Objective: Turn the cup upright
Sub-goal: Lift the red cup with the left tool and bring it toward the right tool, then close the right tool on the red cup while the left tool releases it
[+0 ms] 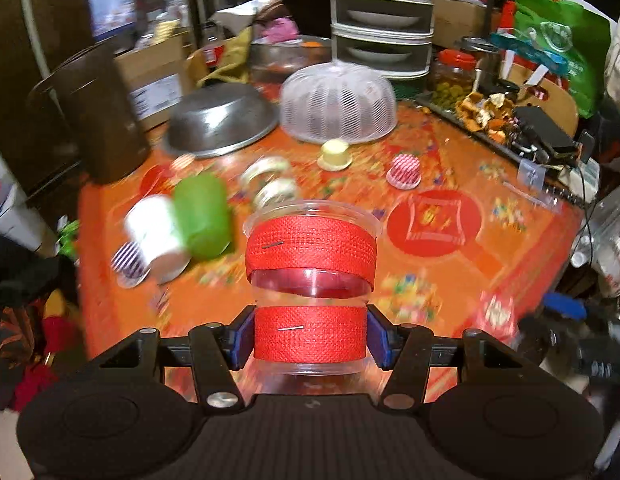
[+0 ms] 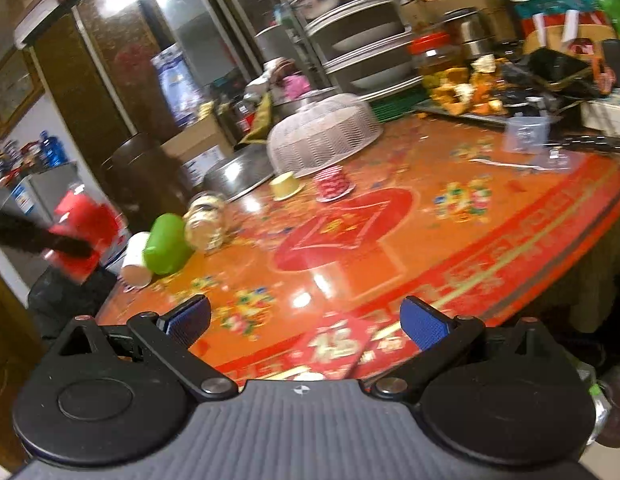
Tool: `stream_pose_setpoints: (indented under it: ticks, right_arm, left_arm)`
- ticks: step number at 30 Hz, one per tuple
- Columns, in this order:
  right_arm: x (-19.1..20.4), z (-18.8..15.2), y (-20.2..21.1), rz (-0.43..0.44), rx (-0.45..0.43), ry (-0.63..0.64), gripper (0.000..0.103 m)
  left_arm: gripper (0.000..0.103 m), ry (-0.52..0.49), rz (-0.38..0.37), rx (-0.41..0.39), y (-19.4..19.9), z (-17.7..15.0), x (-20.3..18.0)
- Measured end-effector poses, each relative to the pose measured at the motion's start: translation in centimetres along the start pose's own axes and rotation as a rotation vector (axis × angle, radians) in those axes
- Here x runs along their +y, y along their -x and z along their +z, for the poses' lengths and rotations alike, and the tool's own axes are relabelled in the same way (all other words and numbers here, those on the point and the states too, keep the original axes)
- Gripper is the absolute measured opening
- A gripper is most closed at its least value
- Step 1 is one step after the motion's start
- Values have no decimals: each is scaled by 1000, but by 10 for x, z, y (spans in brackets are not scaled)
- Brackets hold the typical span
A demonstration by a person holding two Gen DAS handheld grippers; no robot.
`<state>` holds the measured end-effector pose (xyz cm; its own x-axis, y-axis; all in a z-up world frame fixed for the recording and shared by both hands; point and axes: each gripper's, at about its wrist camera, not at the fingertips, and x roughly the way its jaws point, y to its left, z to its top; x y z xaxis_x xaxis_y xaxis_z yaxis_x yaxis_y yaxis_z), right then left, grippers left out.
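The left hand-held gripper grips the cup mid-carry, rim upward; next, set it upright on the counter. The right hand-held gripper stands open, empty.

An orange-red patterned table carries the clutter. Toward its far edge a white mesh food cover stands just beside an overturned steel basin. Nearer the middle sit a small yellow cup and a red-striped cup, both upside down. By the left edge a green cup and a white cup lie on their sides, touching, with two glass jars just behind them.
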<state>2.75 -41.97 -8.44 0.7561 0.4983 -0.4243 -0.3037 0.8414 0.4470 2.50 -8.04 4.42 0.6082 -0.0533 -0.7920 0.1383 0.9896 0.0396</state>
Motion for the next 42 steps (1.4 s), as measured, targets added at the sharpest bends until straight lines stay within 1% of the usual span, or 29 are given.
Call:
stream_pose_setpoints:
  ticks: [2,4,6,8,9,12,14,16,18,20,24,26,29,34,35,37,39,42]
  right_arm:
    - [11,-1,-5,13,18,13,102]
    - [21,-3,-10,28,33,25,102]
    - [33,-4,-14,52,41,36,102]
    - [44,-4,-19,71,60,46,102]
    - [49,-4,-22,72,69,48,102]
    - [64,-1,-34,78,109,56,102]
    - [73,2,-43,90,142,50,102]
    - [77,5,-50,114,175,7,102]
    - [78,10,-61,175,234,-68,102]
    - [79,13,-76,221,308,-153,102]
    - [90,14,-107,260,459,-243,102]
    - [96,14,-120,247,508,-258,102]
    - [102,17,-131,216,535,-252,101]
    - [114,20,-141,179,581,-203,90]
    - [116,21,-142,166,587,-188,85]
    - [120,21,-141,151,593,-166,85]
    - [120,26,-143,136,600,-158,80]
    - [124,29,-148,116,611,-135,76]
  left_arm:
    - [59,28,-19,2,4,-13,7]
    - [59,65,-33,-13,2,-27,15]
    - [59,105,-49,-3,-12,-40,18]
    - [59,162,-120,29,-34,-52,22]
    - [59,177,-140,36,-44,-58,21]
    - [59,206,-179,32,-68,-66,17]
    - [59,231,-210,34,-76,-73,17]
    - [59,246,-226,28,-83,-78,16]
    - [59,252,-234,10,-84,-81,14]
    - [59,261,-249,1,-86,-81,12]
    - [59,274,-272,-10,-85,-86,14]
    - [59,291,-288,-7,-86,-86,17]
    - [59,301,-302,-6,-87,-88,20]
    - [59,295,-309,-2,-86,-88,20]
    - [59,296,-309,-2,-86,-88,20]
    - [59,302,-311,-1,-87,-88,22]
    - [59,306,-310,-1,-87,-88,23]
    - [59,306,-306,1,-87,-88,24]
